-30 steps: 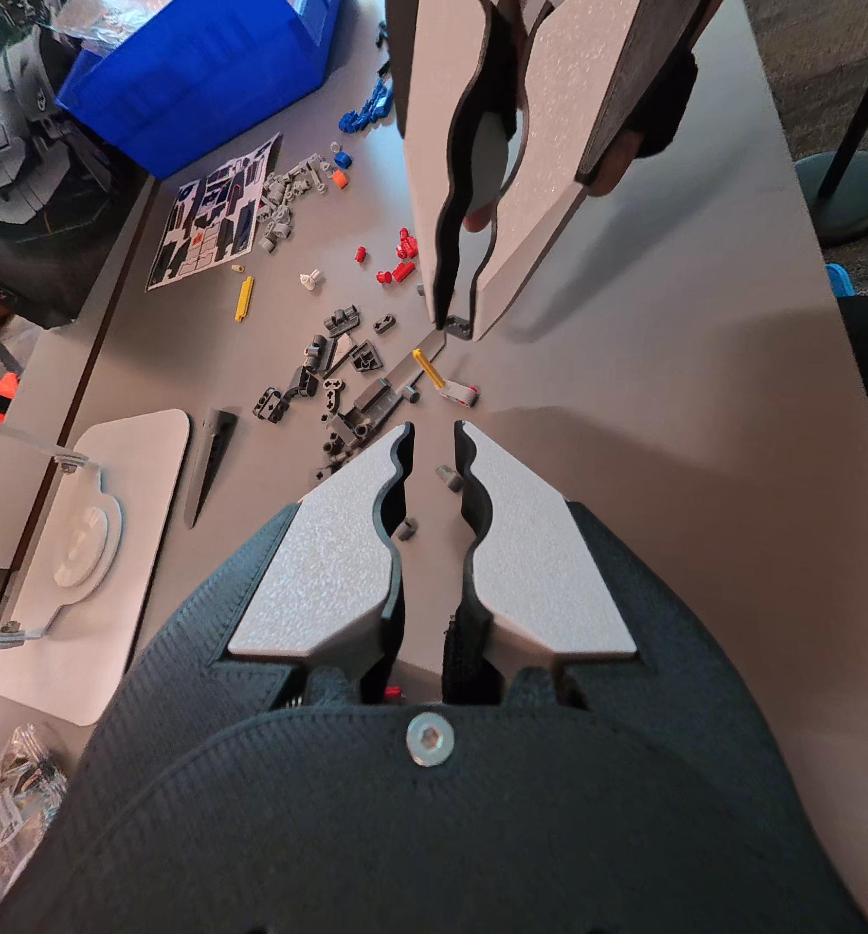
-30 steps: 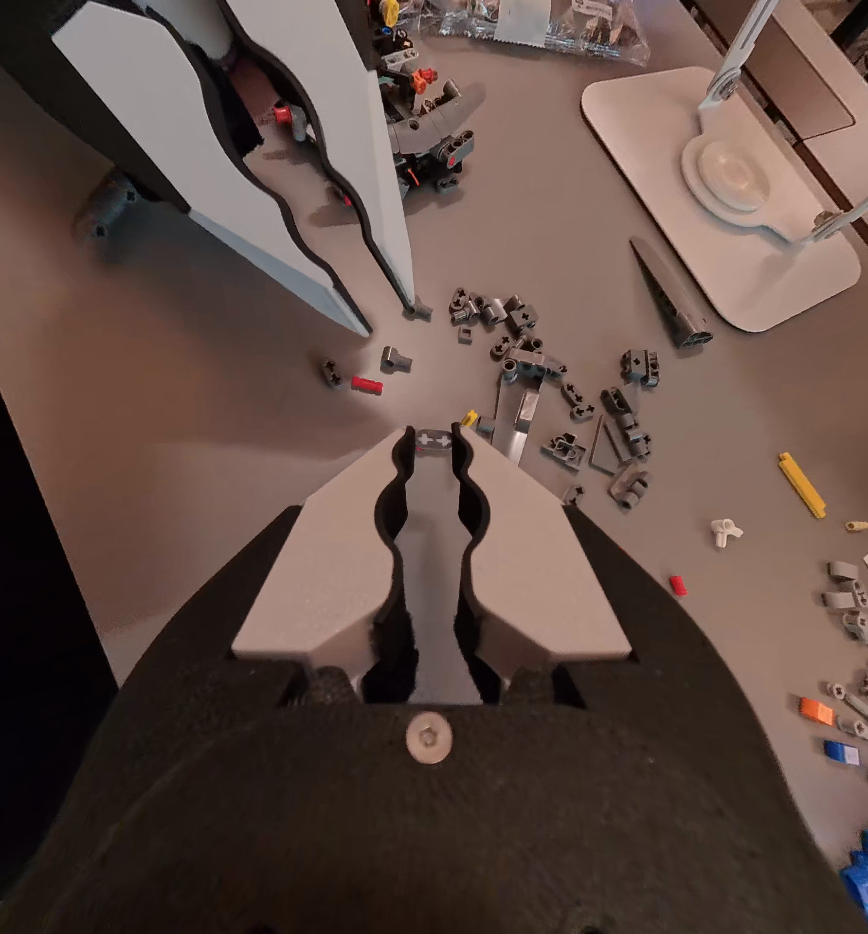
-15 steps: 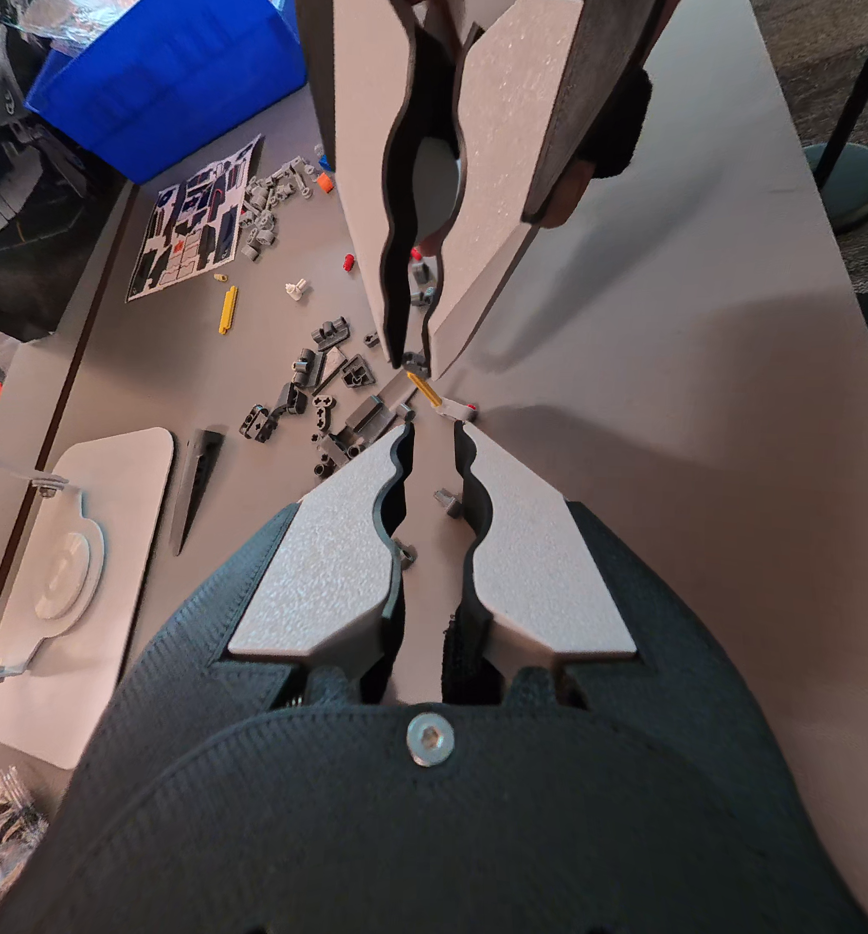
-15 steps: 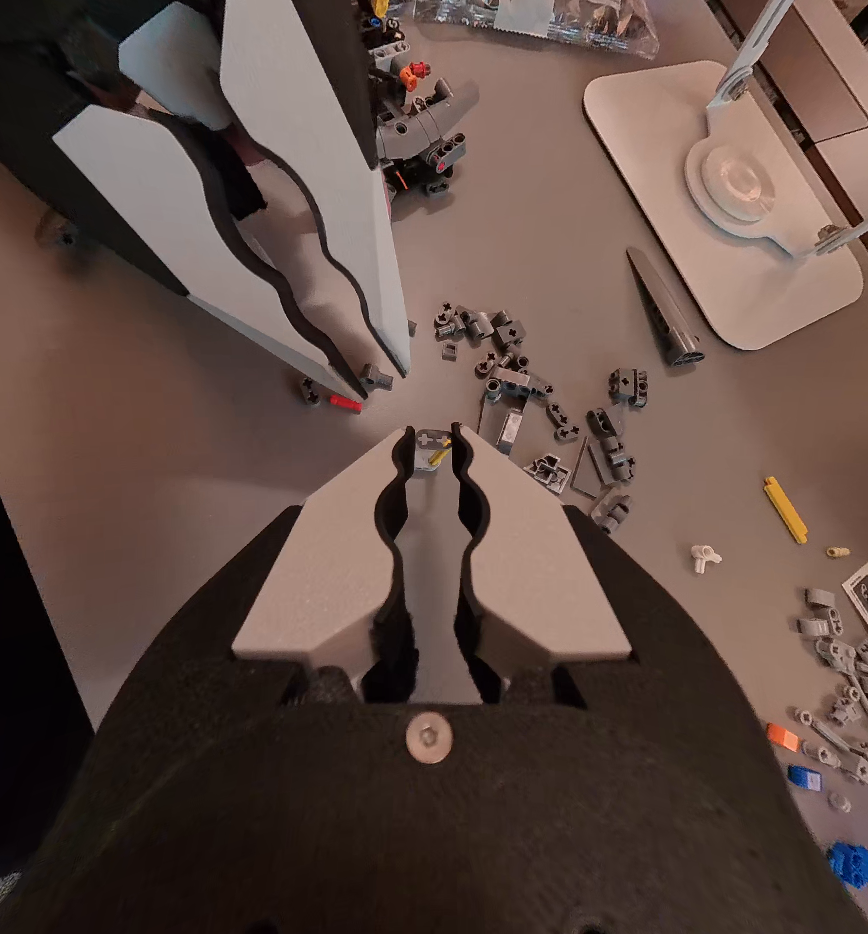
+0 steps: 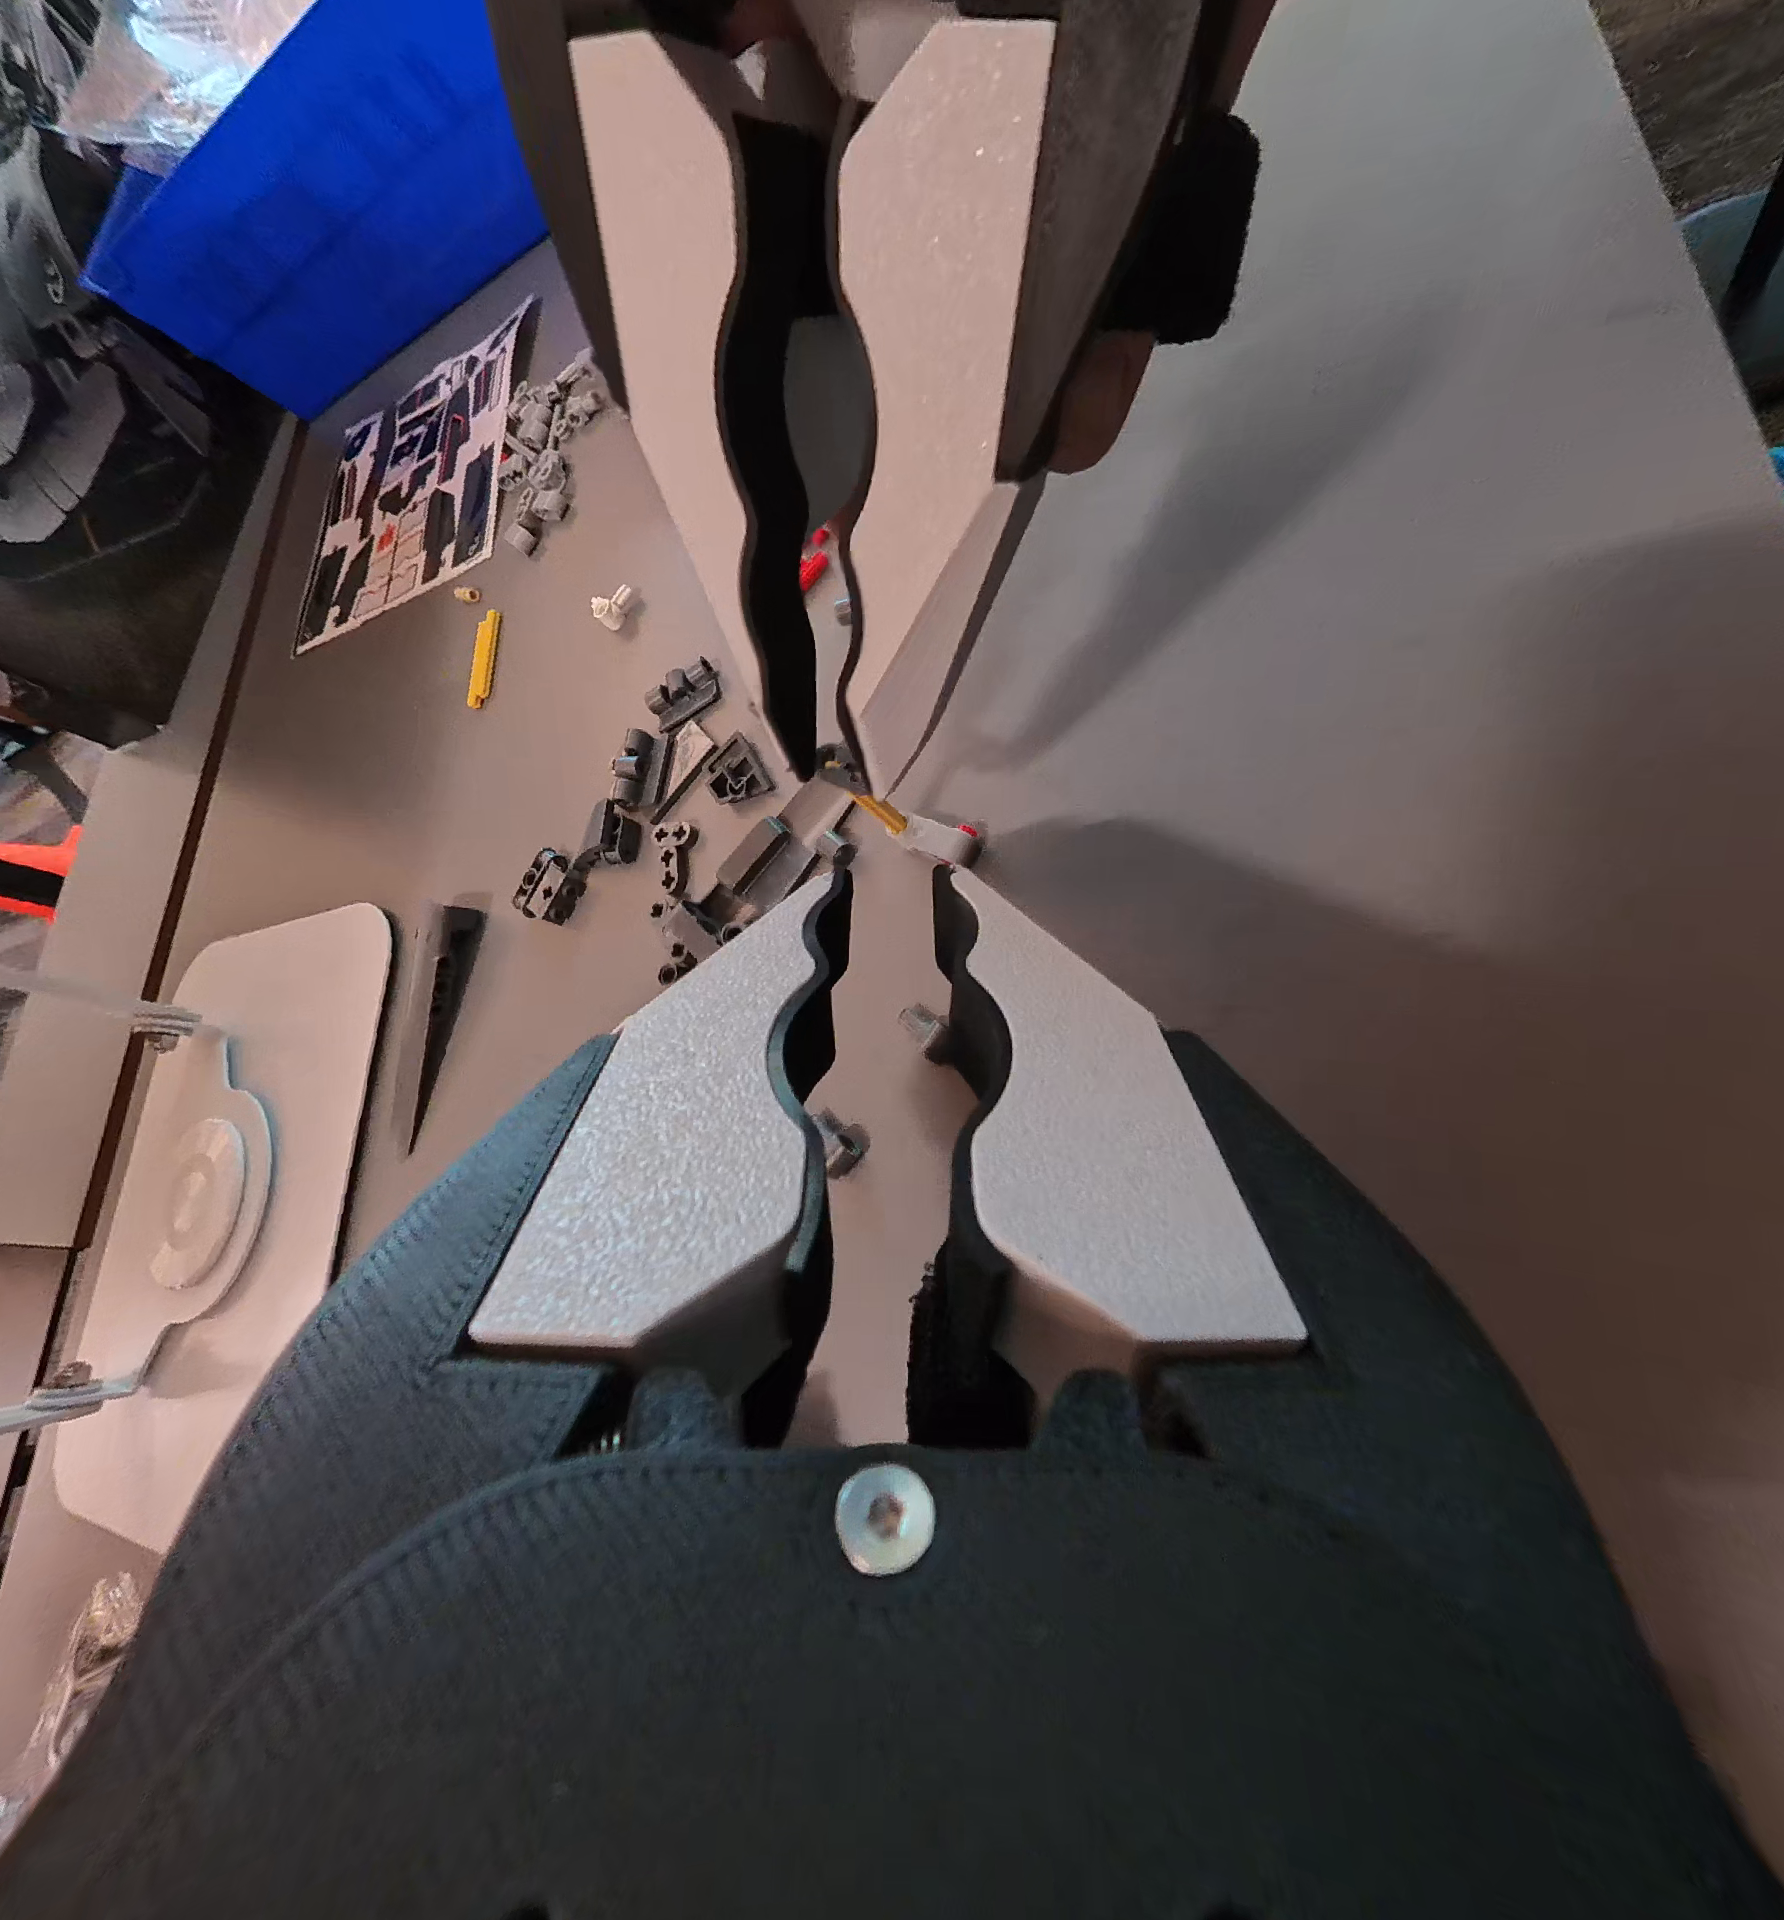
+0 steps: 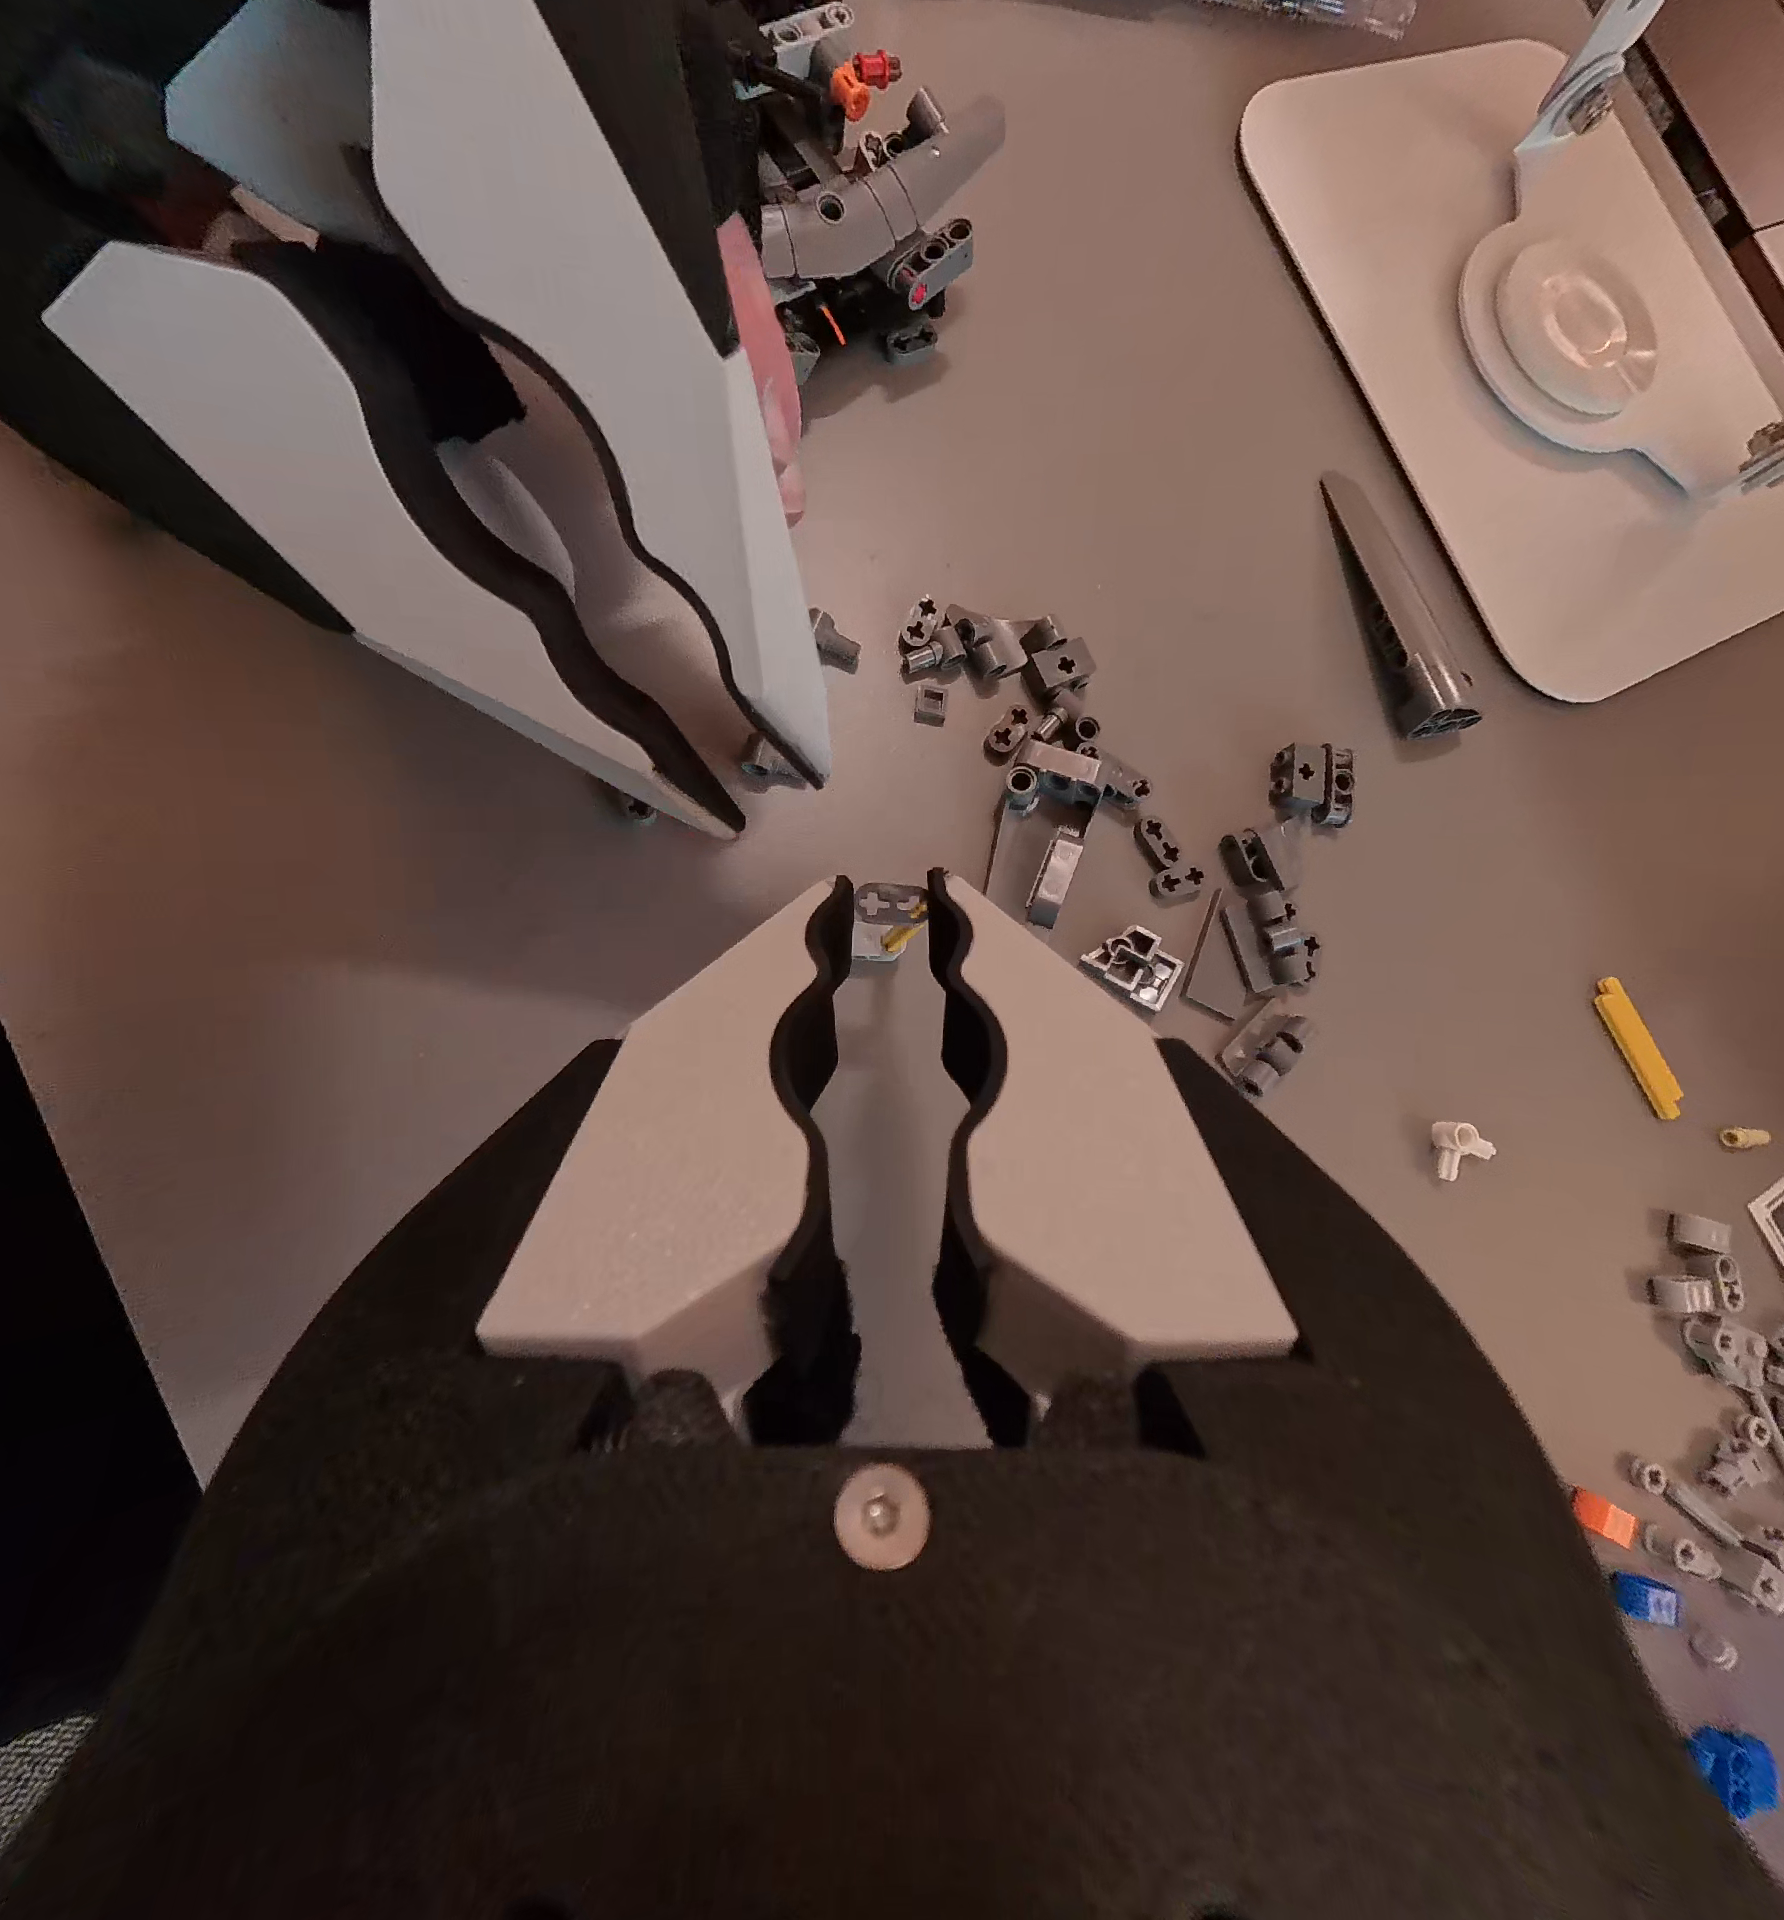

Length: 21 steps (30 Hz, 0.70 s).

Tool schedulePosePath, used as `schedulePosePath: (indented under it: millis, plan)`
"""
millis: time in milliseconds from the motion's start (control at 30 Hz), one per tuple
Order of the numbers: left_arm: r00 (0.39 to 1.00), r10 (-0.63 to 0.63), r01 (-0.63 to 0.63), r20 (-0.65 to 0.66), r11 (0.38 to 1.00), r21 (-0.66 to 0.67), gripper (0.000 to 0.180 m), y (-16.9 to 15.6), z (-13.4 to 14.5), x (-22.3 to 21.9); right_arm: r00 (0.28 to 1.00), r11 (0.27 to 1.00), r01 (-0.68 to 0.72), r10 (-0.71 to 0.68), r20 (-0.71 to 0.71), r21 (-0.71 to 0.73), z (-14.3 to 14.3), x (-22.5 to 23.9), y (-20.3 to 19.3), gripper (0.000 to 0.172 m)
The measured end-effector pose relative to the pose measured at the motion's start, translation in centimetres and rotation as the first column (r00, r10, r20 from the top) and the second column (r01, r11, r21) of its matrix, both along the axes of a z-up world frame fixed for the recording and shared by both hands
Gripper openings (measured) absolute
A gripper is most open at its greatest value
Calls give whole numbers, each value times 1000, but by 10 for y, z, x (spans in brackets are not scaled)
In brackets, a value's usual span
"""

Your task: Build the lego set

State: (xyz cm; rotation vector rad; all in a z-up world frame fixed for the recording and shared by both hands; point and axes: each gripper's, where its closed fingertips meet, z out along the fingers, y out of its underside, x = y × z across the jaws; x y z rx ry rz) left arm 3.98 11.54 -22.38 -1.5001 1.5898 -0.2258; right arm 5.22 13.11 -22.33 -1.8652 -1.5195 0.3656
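Observation:
My right gripper [image 6: 883, 883] is shut on a small grey connector [image 6: 886, 902] with two cross holes. In the left wrist view it [image 5: 834, 774] comes down from above. Its tips sit right at the end of a yellow axle [image 5: 883, 812], which sticks in a light grey piece [image 5: 942, 837] lying on the table. My left gripper [image 5: 890, 881] is open and empty, hovering low just short of that piece. In the right wrist view its tips [image 6: 774, 800] straddle a small grey pin [image 6: 763, 758] on the table without pressing on it. A second pin [image 5: 841, 1141] lies under its fingers.
A scatter of dark grey parts [image 6: 1127, 810] lies beside both grippers. A tapered dark panel [image 6: 1397, 613], a white stand base [image 6: 1553, 364] and a part-built model [image 6: 867, 229] lie beyond. A blue bin [image 5: 316, 208], a printed sheet [image 5: 420, 499] and a yellow beam [image 5: 483, 644] sit at the left. Less than 4 cm separates the two grippers' tips.
The two grippers have drawn close together. The right one, still holding the connector, has come down to the yellow axle's end. The left one has moved forward over the grey pins. Neither jaw has changed.

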Motion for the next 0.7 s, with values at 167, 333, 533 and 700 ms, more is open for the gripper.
schedulePosePath:
  millis: [167,333,533,700]
  plan:
    - [1000,1,-1,-3,1000,1,14,1,0,0,1000,1000,6,-6,7,-14,-1,1,2,12]
    - [1000,3,-4,-6,1000,-13,14,3,-1,0,1000,1000,9,-9,16,-15,-1,1,1,12]
    - [1000,-4,4,-6,1000,-19,15,5,-1,4,1000,1000,11,-10,17,-24,-2,1,1,11]
    - [1000,-10,10,1,999,-41,16,5,-1,7,1000,999,11,-10,12,-42,-2,0,1,12]
